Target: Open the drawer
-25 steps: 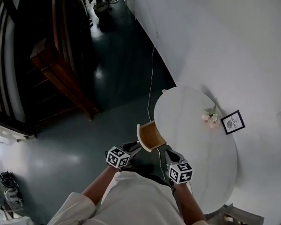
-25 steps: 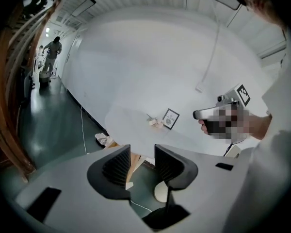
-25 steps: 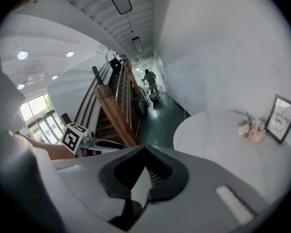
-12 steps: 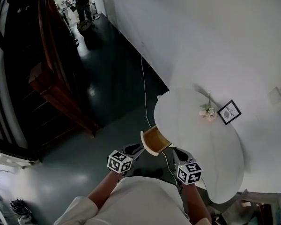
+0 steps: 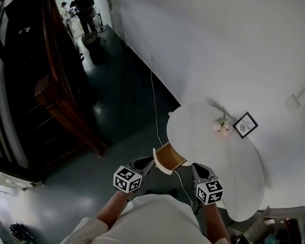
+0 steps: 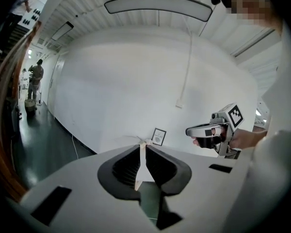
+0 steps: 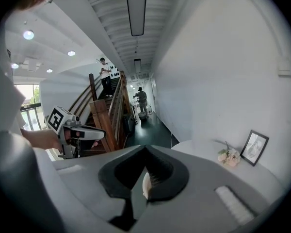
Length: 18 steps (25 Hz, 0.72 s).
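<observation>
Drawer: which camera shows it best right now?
Head view. The drawer is seen from above, standing out from the round table, its wooden inside showing. Both gripper views give only a pale sliver between the jaws; whether that is the drawer I cannot tell.

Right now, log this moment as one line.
drawer: pulled out of round table | left gripper: beside it, jaws just closing to a slit, nothing gripped | right gripper: beside it, jaws together, empty

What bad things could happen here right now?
The open wood-lined drawer sticks out of the round white table close to the person; a bump could jolt it. The thin white cable trails down past it toward their feet, so tripping looks possible. A jolt might topple the small pink-white flowers.
</observation>
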Available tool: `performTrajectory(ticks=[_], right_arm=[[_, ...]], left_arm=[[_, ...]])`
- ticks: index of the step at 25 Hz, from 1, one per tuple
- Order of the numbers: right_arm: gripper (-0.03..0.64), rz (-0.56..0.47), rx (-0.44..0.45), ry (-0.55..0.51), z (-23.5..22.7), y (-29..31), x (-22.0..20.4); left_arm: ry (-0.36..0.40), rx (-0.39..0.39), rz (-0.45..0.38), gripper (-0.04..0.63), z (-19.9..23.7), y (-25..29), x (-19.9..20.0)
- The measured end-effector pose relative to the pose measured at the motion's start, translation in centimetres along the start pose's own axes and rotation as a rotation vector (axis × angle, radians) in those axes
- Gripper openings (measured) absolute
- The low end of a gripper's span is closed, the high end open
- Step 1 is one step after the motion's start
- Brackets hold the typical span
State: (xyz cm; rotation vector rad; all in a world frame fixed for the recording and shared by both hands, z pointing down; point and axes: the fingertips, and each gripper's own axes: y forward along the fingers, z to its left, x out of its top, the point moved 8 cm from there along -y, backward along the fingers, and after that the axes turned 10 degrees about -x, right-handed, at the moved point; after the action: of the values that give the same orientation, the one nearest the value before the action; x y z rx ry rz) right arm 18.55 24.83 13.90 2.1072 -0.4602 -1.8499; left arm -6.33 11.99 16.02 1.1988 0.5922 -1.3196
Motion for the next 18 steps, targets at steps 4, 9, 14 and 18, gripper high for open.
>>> performTrajectory(ticks=[4, 9, 14, 18], right_arm=[[0.011, -0.046, -0.020, -0.023, 0.5, -1.1, 0.7], [0.011, -0.101, -0.033, -0.039, 0.8, -2.0, 1.4], [0.011, -0.146, -0.024, -0.049, 1.2, -2.9, 1.7], [0.011, -0.145, -0.041, -0.027, 0.7, -2.8, 1.5]], left_arm=[[0.045, 0.012, -0.058, 0.016, -1.1, -1.4, 1.4], [0.080, -0.007, -0.068, 0.007, -1.8, -1.6, 1.9], [0.079, -0.023, -0.056, 0.008, -2.2, -1.5, 1.5], [0.079, -0.030, -0.046, 0.008, -1.9, -1.1, 1.3]])
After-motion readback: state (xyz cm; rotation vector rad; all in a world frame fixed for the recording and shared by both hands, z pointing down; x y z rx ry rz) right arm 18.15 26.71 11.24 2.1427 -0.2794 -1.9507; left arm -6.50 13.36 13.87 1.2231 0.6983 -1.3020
